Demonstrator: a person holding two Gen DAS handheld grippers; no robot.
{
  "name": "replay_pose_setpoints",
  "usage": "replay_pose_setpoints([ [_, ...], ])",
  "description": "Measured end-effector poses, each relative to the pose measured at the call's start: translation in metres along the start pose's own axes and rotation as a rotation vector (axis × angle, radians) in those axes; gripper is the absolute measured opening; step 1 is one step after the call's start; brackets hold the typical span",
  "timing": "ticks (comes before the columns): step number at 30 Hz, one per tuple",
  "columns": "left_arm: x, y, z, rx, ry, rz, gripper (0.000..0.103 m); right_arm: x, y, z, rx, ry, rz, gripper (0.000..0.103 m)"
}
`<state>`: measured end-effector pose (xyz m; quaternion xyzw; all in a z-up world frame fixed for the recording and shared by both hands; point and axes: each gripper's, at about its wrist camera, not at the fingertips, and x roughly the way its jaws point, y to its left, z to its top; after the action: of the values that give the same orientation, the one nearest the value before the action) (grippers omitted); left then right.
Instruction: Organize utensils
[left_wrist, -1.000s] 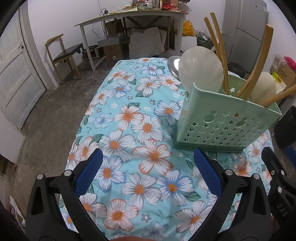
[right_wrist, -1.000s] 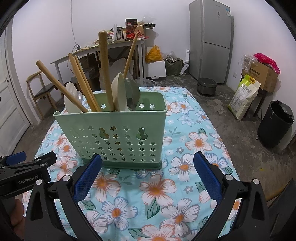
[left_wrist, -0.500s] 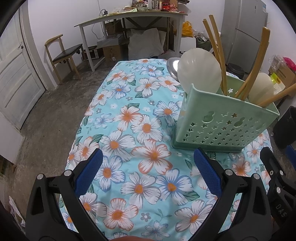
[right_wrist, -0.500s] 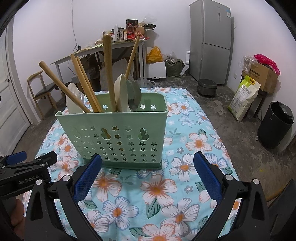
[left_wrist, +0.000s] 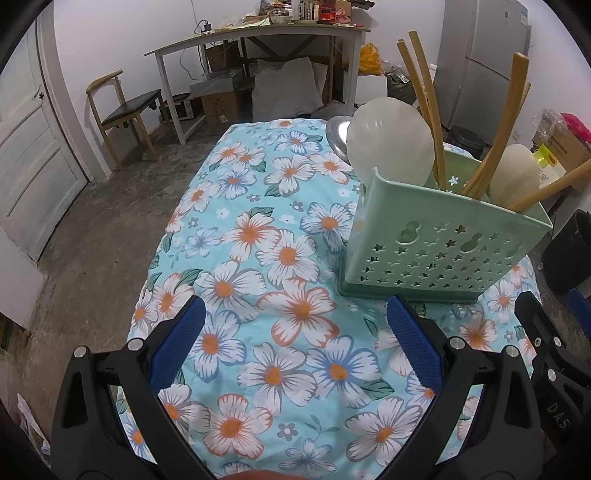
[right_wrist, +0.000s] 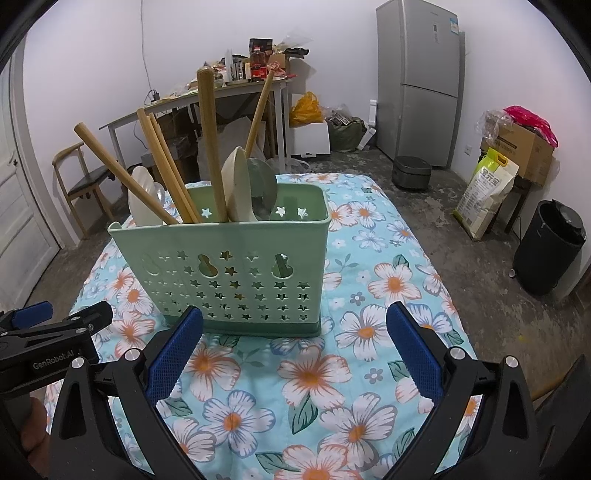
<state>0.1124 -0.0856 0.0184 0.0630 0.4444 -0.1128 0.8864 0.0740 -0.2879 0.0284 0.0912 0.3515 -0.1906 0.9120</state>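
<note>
Both grippers, left (left_wrist: 291, 332) and right (right_wrist: 293, 341), empty, jaws wide. Mint-green perforated plastic caddy (right_wrist: 229, 273) upright on floral-cloth tabletop (left_wrist: 258, 258), loaded with wooden-handled spoons (right_wrist: 210, 144) and chopsticks (right_wrist: 166, 166). Edged slightly closer over last second; nothing loose visible, likely finished.

Both wrist views share the utensil caddy (left_wrist: 439, 243) (right_wrist: 225, 266).

I see both views lit evenly by soft, cool indoor light, with only faint shadows under the pale green perforated plastic utensil caddy (right_wrist: 236, 273). Focus is sharp throughout. Fisheye distortion bends the edges, and the corners go black.
</note>
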Motion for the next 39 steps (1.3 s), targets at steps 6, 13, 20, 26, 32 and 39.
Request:
replay_pose_setpoints([
  [6,-0.0013,-0.0021,0.0013,0.002,-0.001,-0.002,0.095,0.0,-0.0006,-0.0002,0.002,-0.001,0.0,0.097],
  [13,-0.0008,-0.0014,0.0009,0.002,0.0,-0.002,0.095,0.0,-0.0006,-0.0002,0.002,0.0,-0.001,0.097],
  [20,-0.0014,-0.0027,0.0017,0.002,0.0,-0.002,0.095,0.0005,-0.0037,0.0012,0.01,-0.002,-0.002,0.097],
  [26,-0.0013,-0.0025,0.0016,0.003,0.002,-0.002,0.095,0.0008,-0.0034,0.0009,0.012,-0.001,-0.001,0.097],
  [32,-0.001,-0.0024,0.0017,0.0,0.001,-0.003,0.095,0.0006,-0.004,0.0006,0.014,0.0,-0.001,0.097],
  [39,-0.0013,-0.0027,0.0019,0.001,0.001,-0.003,0.095,0.0007,-0.004,0.0008,0.012,0.0,-0.001,0.097],
])
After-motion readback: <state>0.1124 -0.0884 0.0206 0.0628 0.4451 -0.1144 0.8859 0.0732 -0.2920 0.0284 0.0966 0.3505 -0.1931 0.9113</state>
